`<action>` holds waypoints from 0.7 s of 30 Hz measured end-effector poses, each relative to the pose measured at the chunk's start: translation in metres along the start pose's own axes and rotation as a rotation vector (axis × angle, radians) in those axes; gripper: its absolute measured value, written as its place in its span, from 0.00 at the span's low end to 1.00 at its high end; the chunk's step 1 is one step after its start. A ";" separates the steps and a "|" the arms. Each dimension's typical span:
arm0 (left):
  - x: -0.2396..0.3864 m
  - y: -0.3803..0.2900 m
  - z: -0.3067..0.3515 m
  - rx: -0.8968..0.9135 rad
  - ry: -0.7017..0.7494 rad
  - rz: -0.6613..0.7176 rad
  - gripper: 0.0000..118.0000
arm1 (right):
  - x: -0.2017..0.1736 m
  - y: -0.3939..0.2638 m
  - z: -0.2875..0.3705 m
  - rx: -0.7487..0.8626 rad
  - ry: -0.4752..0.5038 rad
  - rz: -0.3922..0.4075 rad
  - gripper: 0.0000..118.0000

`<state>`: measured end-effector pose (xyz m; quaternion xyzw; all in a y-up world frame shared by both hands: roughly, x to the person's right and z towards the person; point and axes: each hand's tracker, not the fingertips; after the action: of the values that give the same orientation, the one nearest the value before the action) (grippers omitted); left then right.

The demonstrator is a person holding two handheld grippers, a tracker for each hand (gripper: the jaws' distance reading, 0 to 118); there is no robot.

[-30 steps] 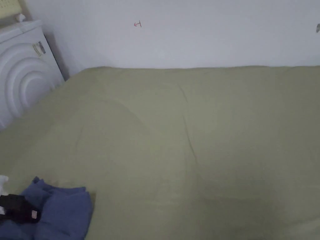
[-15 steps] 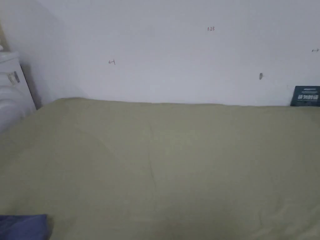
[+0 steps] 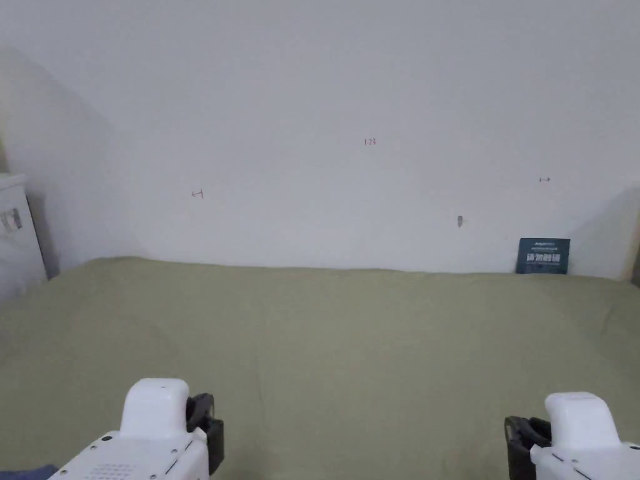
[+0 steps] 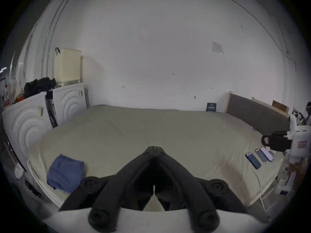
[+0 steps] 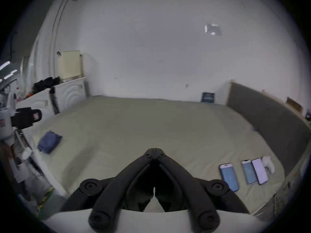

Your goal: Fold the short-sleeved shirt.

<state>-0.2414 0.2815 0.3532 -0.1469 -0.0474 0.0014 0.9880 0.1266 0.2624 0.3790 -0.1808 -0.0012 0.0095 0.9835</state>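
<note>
The blue short-sleeved shirt (image 4: 65,176) lies folded into a small bundle at the front left corner of the olive-green bed (image 3: 350,337). It also shows in the right gripper view (image 5: 49,141), and as a sliver (image 3: 28,472) at the bottom left of the head view. My left gripper (image 4: 154,147) is held above the bed, right of the shirt and clear of it, jaws shut on nothing. My right gripper (image 5: 154,149) hovers over the bed's front right part, also shut and empty. In the head view both rise from the bottom edge, left gripper (image 3: 206,431) and right gripper (image 3: 522,437).
Three phones (image 5: 228,176) and a white controller (image 5: 269,164) lie on the bed's front right. White cabinets (image 4: 30,124) stand along the left side and a grey headboard (image 4: 255,117) along the right. A dark sign (image 3: 542,255) leans on the back wall.
The head camera has tilted up, so the shirt has slid down to the bottom left corner. The left gripper, down at the shirt a second ago, is now raised off it; both grippers have come into view.
</note>
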 end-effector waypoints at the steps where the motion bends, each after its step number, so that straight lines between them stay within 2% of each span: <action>1: 0.003 -0.001 -0.002 0.033 0.034 0.005 0.00 | 0.000 -0.001 0.000 0.022 -0.064 0.002 0.00; 3: 0.021 -0.004 -0.001 0.081 0.128 -0.047 0.00 | -0.001 -0.003 -0.003 0.068 -0.212 0.053 0.02; 5: 0.030 -0.014 -0.002 0.147 0.235 -0.147 0.00 | -0.005 -0.016 -0.011 0.148 -0.380 0.173 0.02; 6: 0.042 -0.017 0.001 0.162 0.249 -0.162 0.00 | -0.005 -0.023 -0.013 0.150 -0.411 0.196 0.02; 9: 0.043 -0.023 -0.001 0.103 0.139 -0.062 0.00 | -0.004 -0.032 -0.007 0.129 -0.322 0.067 0.02; 11: 0.045 -0.025 -0.001 0.076 0.118 -0.041 0.02 | -0.006 -0.031 0.003 0.152 -0.308 0.058 0.02; 12: 0.045 -0.026 -0.001 0.075 0.105 -0.058 0.12 | -0.008 -0.030 0.007 0.165 -0.310 0.067 0.02; 13: 0.044 -0.026 -0.001 0.064 0.090 -0.069 0.47 | -0.009 -0.026 0.011 0.176 -0.308 0.077 0.03; 14: 0.047 -0.024 -0.001 0.043 0.077 -0.071 0.81 | -0.009 -0.022 0.014 0.184 -0.301 0.080 0.14; 15: 0.048 -0.023 -0.004 0.018 0.106 -0.056 1.00 | -0.008 -0.017 0.015 0.191 -0.293 0.081 0.45; 16: 0.048 -0.023 0.001 0.028 0.127 -0.040 1.00 | -0.008 -0.012 0.014 0.171 -0.287 0.082 0.94; 17: 0.048 -0.022 0.004 0.066 0.144 -0.020 1.00 | -0.008 -0.010 0.013 0.151 -0.288 0.077 0.97; 21: 0.044 -0.014 0.012 0.138 0.128 0.091 1.00 | -0.014 -0.014 0.029 0.259 -0.276 0.078 1.00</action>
<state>-0.1993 0.2722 0.3733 -0.0803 0.0228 0.0402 0.9957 0.1126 0.2594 0.4110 -0.0495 -0.1278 0.0726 0.9879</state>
